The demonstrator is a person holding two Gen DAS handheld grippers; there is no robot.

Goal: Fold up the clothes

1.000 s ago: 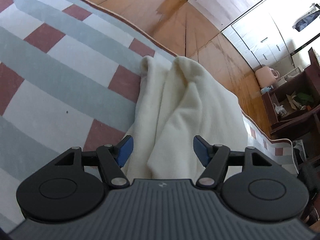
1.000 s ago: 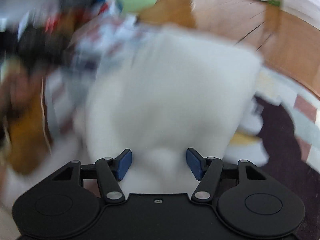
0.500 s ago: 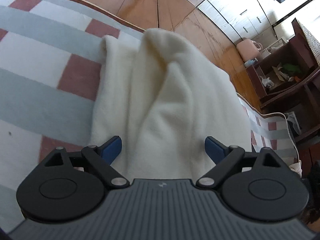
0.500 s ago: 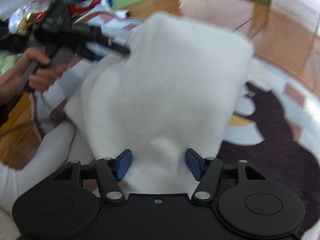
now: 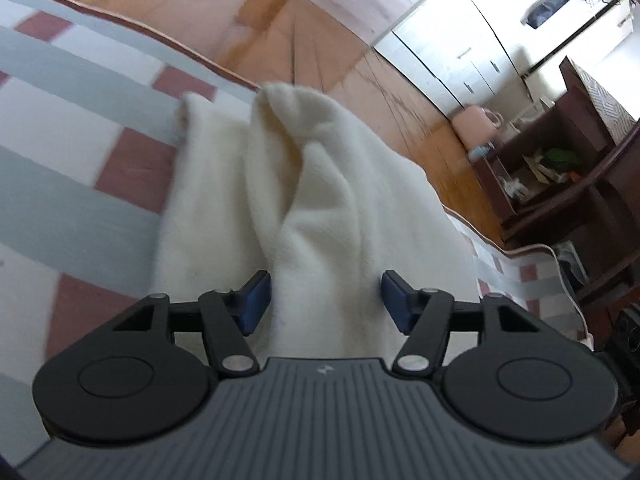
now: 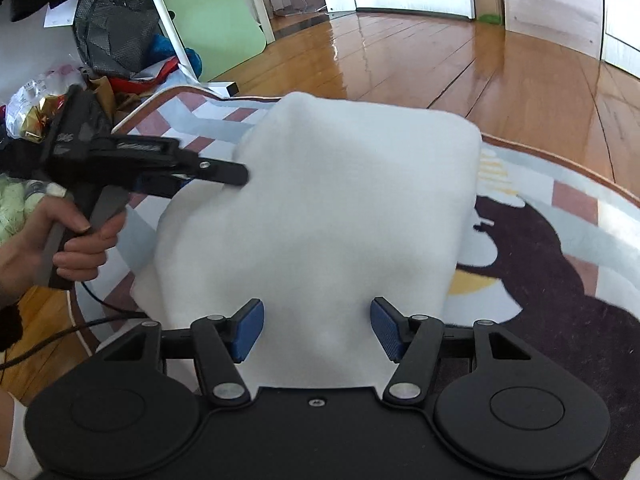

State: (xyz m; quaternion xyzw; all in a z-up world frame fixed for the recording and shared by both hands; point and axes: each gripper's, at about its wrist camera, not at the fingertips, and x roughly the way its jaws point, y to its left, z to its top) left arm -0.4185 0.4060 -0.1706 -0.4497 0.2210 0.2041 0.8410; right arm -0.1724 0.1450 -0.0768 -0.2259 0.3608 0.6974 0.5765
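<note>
Since half a second ago the left gripper [image 5: 325, 300] has narrowed from a wide spread, and its jaws are closing around a raised fold of the cream fleece garment [image 5: 320, 208]; the fold rises between the blue pads [image 5: 256, 300], and whether they already press it cannot be told from this view; beyond the fingertips the fleece runs forward in two ridges to a peaked end, and left of the fingers a flat layer of it lies on the checked rug [image 5: 72, 184]; past the peak lies the wooden floor [image 5: 320, 40], and right of the fingers stands a dark wooden shelf unit [image 5: 568, 184].

In the right wrist view the fleece has changed little; it fills the space between the fingers of the right gripper [image 6: 317, 330], which stand partly open with the cloth bunched between them, the pads [image 6: 249, 330] at its sides; a firm hold cannot be confirmed; ahead of the fingertips the garment spreads as a broad pale sheet, draped over the rug; left of it a hand [image 6: 76, 240] grips the handle of the left gripper, whose fingers reach the cloth's left edge; right of the fingers the rug shows a dark patterned patch [image 6: 560, 264].
</note>
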